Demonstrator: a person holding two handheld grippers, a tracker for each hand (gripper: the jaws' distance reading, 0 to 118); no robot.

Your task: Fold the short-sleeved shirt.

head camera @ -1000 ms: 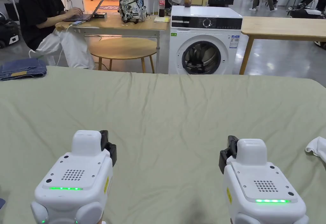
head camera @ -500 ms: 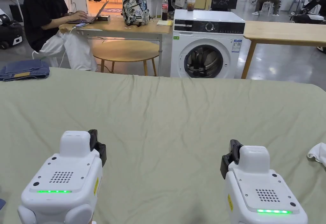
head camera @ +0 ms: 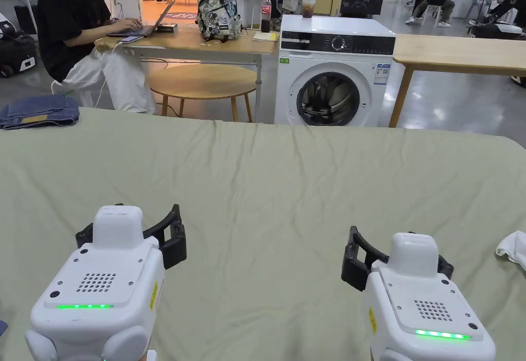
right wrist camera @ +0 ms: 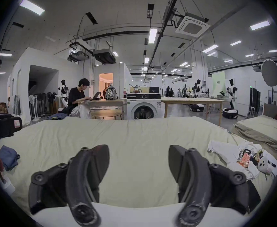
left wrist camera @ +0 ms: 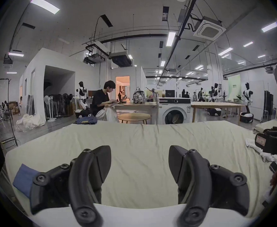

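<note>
Pale green bedding [head camera: 267, 172] stretches across a wide bed in a large, brightly lit workshop hall, its sheet lightly creased and bare through the middle. Over its near edge a person holds two white hand-held grippers side by side, well apart. Seen from the head view, the left gripper [head camera: 128, 228] and the right gripper [head camera: 398, 259] both hover low above the sheet with their black jaws spread wide and nothing between them; each gripper's own camera shows only bare sheet in the gap, the left gripper [left wrist camera: 139, 163] and the right gripper [right wrist camera: 138, 162] alike.

A white short-sleeved shirt [right wrist camera: 237, 158], printed on the front, lies crumpled near the right edge of the bed, off to the right of the right gripper and untouched; just one white corner of it [head camera: 512, 248] reaches into the head view, and in the left gripper view part of it [left wrist camera: 265, 154] shows behind the other gripper. Folded blue jeans [head camera: 38, 111] rest on the far left corner of the bed, and another small blue cloth [right wrist camera: 9, 158] lies at the near left edge.

Beyond the bed stands a white washing machine [head camera: 334, 69] with its door shut, flanked by wooden tables. At the left table [head camera: 190, 43] a person [head camera: 67, 23] sits at a laptop [head camera: 141, 23], with a patterned backpack [head camera: 218, 10] and a drink bottle [head camera: 265, 10] set nearby.
</note>
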